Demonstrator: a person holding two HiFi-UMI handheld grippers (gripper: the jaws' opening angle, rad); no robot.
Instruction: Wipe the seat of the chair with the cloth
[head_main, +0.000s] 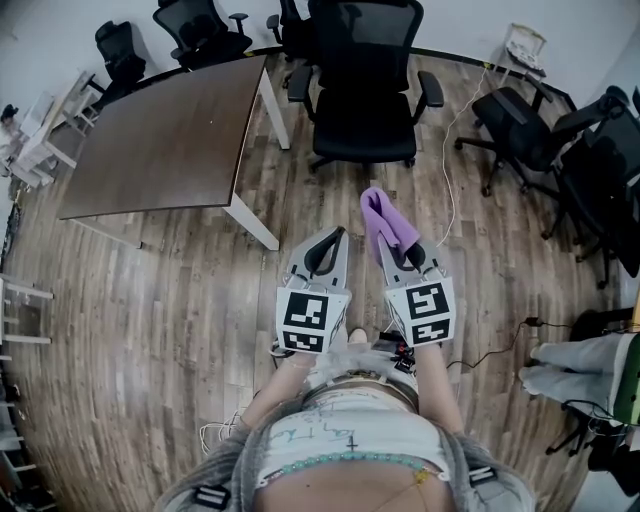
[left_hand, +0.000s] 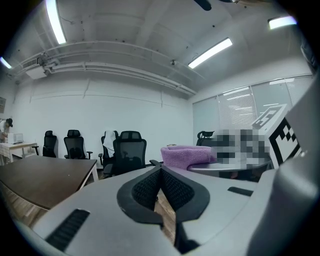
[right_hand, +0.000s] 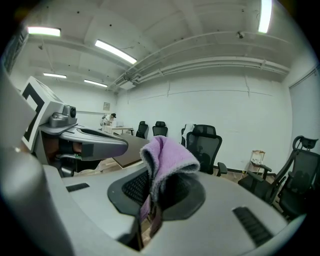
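Purple cloth (head_main: 384, 218) pinched in right gripper (head_main: 398, 250), left gripper (head_main: 337, 235) pressed together, chair (head_main: 365, 130) ahead.

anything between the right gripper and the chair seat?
In the head view, only wood floor and the chair's own base lie between the right gripper, shut on the purple cloth, and the chair seat. A white cable runs to the right.

The chair (head_main: 365, 110) was black all over. Just before it, the cloth (head_main: 385, 222) was lilac. Left of the chair, the table (head_main: 170, 135) was dark brown with white legs. The floor (head_main: 150, 300) showed grey-brown wood planks. The left gripper (head_main: 335, 233) and right gripper (head_main: 392, 245) were pale grey with black-and-white square markers.
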